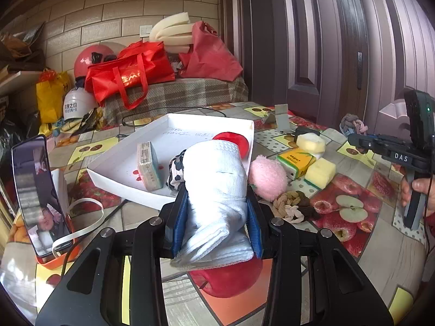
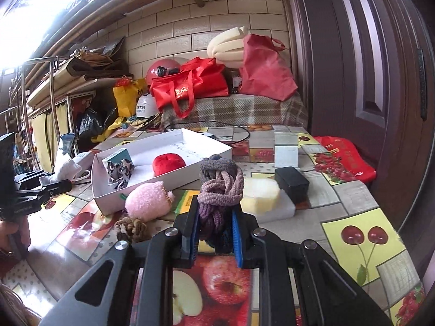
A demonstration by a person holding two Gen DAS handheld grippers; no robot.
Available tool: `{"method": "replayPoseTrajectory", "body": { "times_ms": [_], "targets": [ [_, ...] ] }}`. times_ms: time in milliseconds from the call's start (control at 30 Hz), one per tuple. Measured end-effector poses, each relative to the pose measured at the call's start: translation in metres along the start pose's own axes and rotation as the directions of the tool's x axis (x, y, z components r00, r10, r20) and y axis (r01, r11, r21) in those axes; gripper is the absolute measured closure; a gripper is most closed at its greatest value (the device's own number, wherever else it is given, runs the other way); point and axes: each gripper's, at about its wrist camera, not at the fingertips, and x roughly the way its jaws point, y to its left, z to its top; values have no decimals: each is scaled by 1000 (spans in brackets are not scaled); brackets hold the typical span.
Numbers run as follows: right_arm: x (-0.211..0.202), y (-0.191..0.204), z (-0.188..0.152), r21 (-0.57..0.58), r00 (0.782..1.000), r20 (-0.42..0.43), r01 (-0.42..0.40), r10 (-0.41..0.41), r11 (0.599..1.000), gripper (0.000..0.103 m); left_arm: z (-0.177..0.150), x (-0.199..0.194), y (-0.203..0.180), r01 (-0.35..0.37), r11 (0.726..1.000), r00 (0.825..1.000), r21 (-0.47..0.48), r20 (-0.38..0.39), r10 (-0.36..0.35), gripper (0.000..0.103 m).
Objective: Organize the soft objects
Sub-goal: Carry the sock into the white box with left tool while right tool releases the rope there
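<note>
My left gripper [image 1: 217, 194] is shut on a rolled white towel [image 1: 214, 168], held above the near edge of the white tray [image 1: 122, 187]. In the tray lie a red plush [image 1: 231, 139], a cow-print cloth [image 1: 175, 172] and a tissue pack [image 1: 148, 167]. My right gripper [image 2: 215, 207] is shut on a purple-grey knotted rope [image 2: 220, 184], lifted off the table to the right of the tray [image 2: 108, 203]. A pink plush [image 2: 148, 199] and a brown knotted rope [image 2: 130, 226] rest on the table beside the tray.
Yellow sponges [image 1: 320, 172], a green-yellow tissue pack [image 1: 296, 163] and a black box [image 2: 292, 180] crowd the table right of the tray. A phone [image 1: 38, 195] stands propped at the left. Red bags [image 1: 130, 73] and helmets are piled behind the table. A dark door [image 2: 367, 81] is at the right.
</note>
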Motion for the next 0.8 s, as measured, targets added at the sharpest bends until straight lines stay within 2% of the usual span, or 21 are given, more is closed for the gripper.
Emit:
{"method": "replayPoseTrajectory", "body": {
  "times_ms": [367, 500, 667, 800],
  "targets": [
    [29, 41, 4, -23, 997, -9, -77, 77, 997, 84, 11, 24, 6, -36, 999, 999, -13, -7, 36, 65],
    [43, 50, 9, -15, 995, -16, -98, 98, 995, 84, 13, 34, 21, -22, 996, 999, -81, -34, 19, 65],
    [65, 69, 16, 8, 989, -21, -144, 144, 990, 84, 14, 44, 48, 7, 979, 997, -206, -71, -22, 65],
    [87, 93, 23, 11, 979, -35, -203, 203, 979, 84, 16, 55, 54, 27, 974, 993, -226, -102, -51, 65]
  ]
}}
